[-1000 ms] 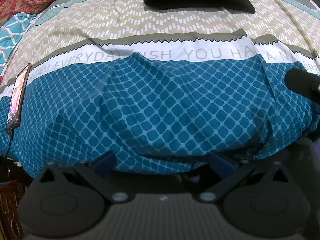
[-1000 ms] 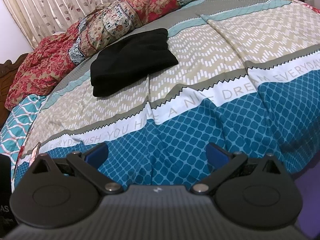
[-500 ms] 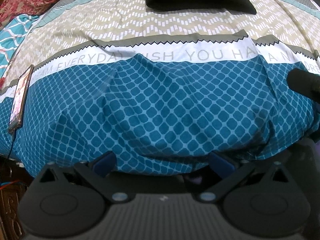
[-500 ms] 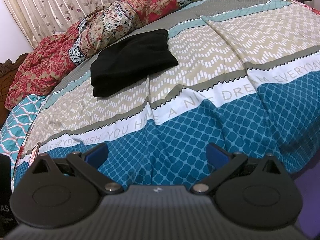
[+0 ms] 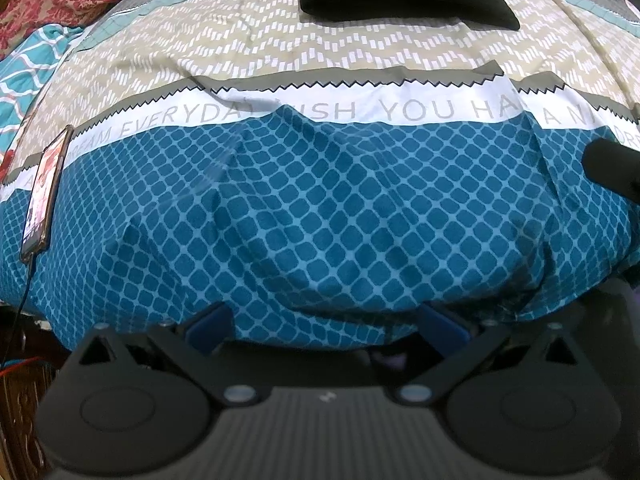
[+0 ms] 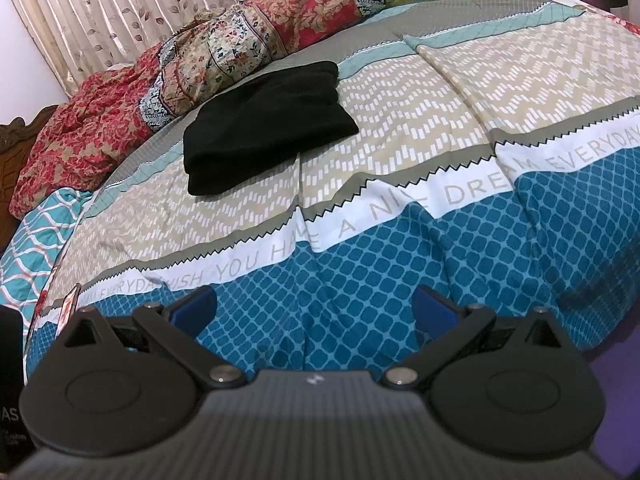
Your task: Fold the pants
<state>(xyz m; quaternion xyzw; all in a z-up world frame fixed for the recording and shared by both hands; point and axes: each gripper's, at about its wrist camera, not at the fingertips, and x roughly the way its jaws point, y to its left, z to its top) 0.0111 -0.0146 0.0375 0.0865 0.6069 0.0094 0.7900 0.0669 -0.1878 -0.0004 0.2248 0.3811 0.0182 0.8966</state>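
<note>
Left hand-held gripper (image 5: 324,324): spread wide with nothing between its blue fingers (image 5: 208,326); it hangs at the near edge of the bed, touching no cloth that I can make out.

Right hand-held gripper (image 6: 314,312): likewise wide apart and holding nothing, poised above the blue diamond-patterned part of the bedspread (image 6: 400,264) (its dark body also pokes into the right edge of the left wrist view).

Likely reason for the pose: both tools sit low and back at the foot of the bed, well apart from the garment, which reads to me as a resting or finished stance, not an approach to a grasp.

Phone (image 5: 42,196): lies flat near the left edge of the bed with a cable trailing off the side, well clear of the working area.

Lettered band (image 5: 360,110): a white strip of printed words crosses the bedspread between the blue section and the beige zigzag section.

Pants (image 6: 264,124): the black bundle lies on the beige and grey stripes further up the bed, already stacked in compact layers with a rounded folded edge, so I judge the folding largely done.

Pillows (image 6: 224,60): floral cushions are piled beyond the pants, just behind them, in front of the curtain (image 6: 120,4).
</note>
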